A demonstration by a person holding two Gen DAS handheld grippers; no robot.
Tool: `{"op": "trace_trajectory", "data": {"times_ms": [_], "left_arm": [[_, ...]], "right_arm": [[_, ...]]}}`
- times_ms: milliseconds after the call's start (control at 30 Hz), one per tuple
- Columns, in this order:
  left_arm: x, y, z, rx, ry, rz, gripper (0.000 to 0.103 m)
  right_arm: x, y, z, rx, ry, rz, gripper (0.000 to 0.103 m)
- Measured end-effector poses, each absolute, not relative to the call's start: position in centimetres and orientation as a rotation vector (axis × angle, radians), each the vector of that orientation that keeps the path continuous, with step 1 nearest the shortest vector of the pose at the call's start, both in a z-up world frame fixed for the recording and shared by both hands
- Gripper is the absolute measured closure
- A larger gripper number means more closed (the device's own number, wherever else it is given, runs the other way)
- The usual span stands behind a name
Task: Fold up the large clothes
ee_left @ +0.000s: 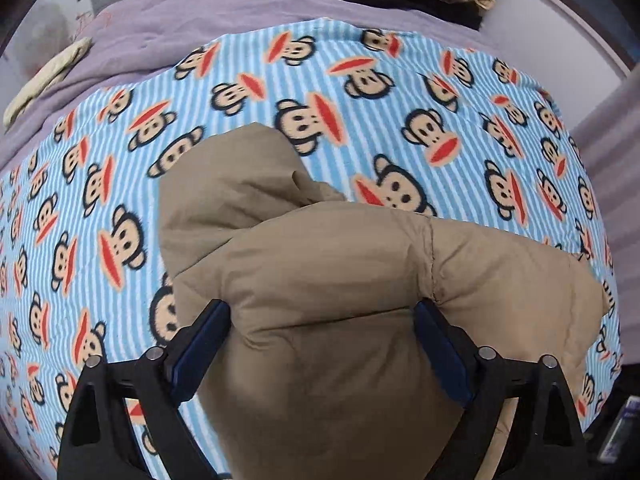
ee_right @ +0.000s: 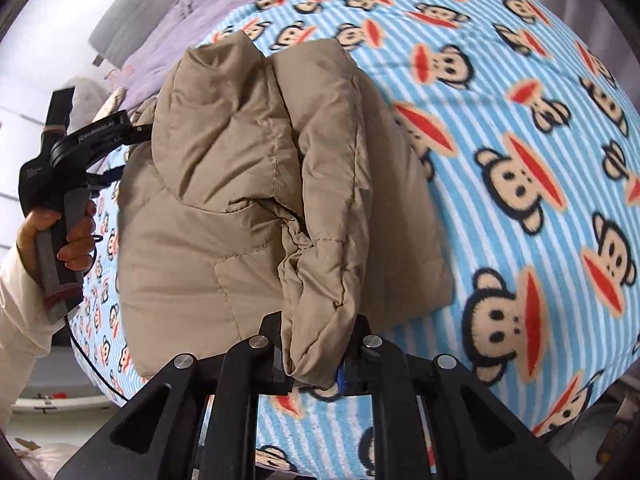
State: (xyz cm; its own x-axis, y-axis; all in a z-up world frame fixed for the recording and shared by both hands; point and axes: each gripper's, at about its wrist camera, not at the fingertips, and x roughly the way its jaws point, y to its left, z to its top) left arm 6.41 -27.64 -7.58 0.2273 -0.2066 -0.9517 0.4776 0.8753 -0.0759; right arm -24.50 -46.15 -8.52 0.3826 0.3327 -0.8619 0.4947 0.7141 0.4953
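The right gripper (ee_right: 316, 364) is pinching the tan jacket's (ee_right: 248, 184) sleeve; the left gripper (ee_left: 324, 320) is standing wide around a puffy fold on the blanket (ee_left: 100, 200).

Both fisheye views are evenly and softly lit, bright enough for vivid colour, with no glare. The monkey-print blanket (ee_left: 360, 80) bulges and curves strongly towards dark, vignetted corners. A soft shadow falls on the tan puffer jacket (ee_left: 320, 280) close to the lens. Prints near the edges are smeared and slightly blurred; the centre stays fairly sharp.

Matt quilted jacket (ee_right: 224, 184), fleecy blanket (ee_right: 520, 160)
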Motion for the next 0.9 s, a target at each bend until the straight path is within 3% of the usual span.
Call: {"op": "trace_trajectory", "data": {"times_ms": [233,367,533,767,900], "left_arm": [[6.5,-31.4,-8.4,0.327,1.263,-0.459,0.007],[6.7,-31.3,-8.6,0.331,1.276,-0.458,0.007],[6.6,-31.2,-8.6,0.341,1.273,-0.45,0.007],[6.4,-29.5,-6.7,0.335,1.285,-0.453,0.007],[4.8,-26.9,-4.1,0.318,1.269,-0.499,0.007]], "right_arm": [[-27.0,-50.6,-10.0,1.051,1.179,-0.195,0.082],[-28.0,-52.7,-5.9,0.913,1.09,-0.359,0.082],[-24.2,-52.4,-2.2,0.807,0.966,-0.207,0.081],[-20.5,-46.6,-6.4,0.636,1.202,-0.075,0.081],[-21.9,-46.7,-8.9,0.735,1.26,-0.05,0.081]]}}
